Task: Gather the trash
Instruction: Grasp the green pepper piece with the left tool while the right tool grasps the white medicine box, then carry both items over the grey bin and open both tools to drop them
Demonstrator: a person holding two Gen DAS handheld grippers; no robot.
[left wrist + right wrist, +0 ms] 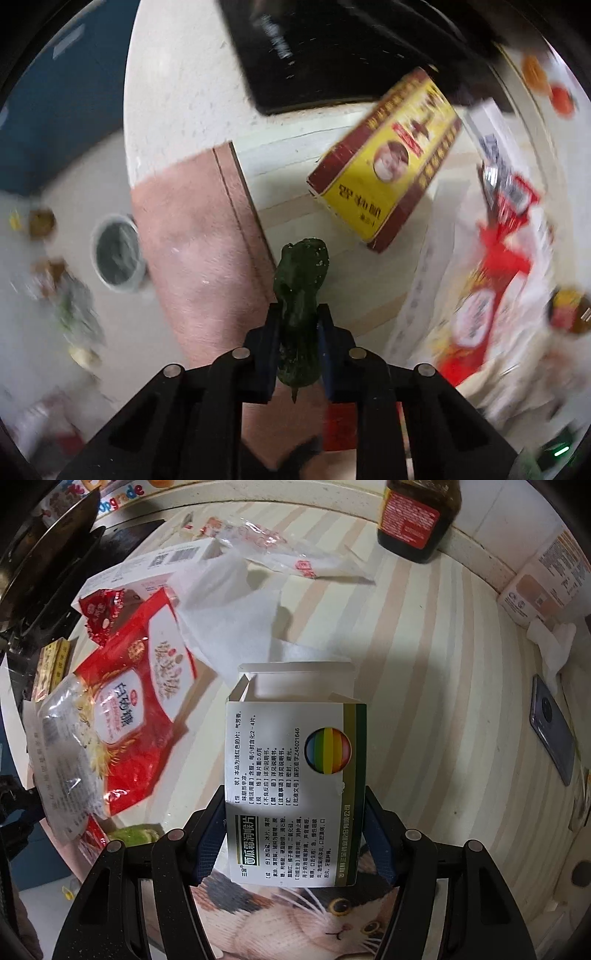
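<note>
In the left wrist view my left gripper [298,325] is shut on a dark green pepper [301,291] and holds it in the air beyond the counter edge. A yellow and maroon box [388,155] lies on the striped counter [288,155]. In the right wrist view my right gripper [295,834] is shut on an open white and green medicine box [295,779], held above the counter [424,664]. Red and white snack bags [136,701], a white tissue [229,602] and a clear wrapper [273,542] lie ahead on the left.
A grey bin [118,254] stands on the floor at the left, with scattered litter [70,306] around it. A black stove [332,48] is at the far end. A dark sauce bottle [417,513], a phone [554,727] and a carton [546,579] sit along the wall.
</note>
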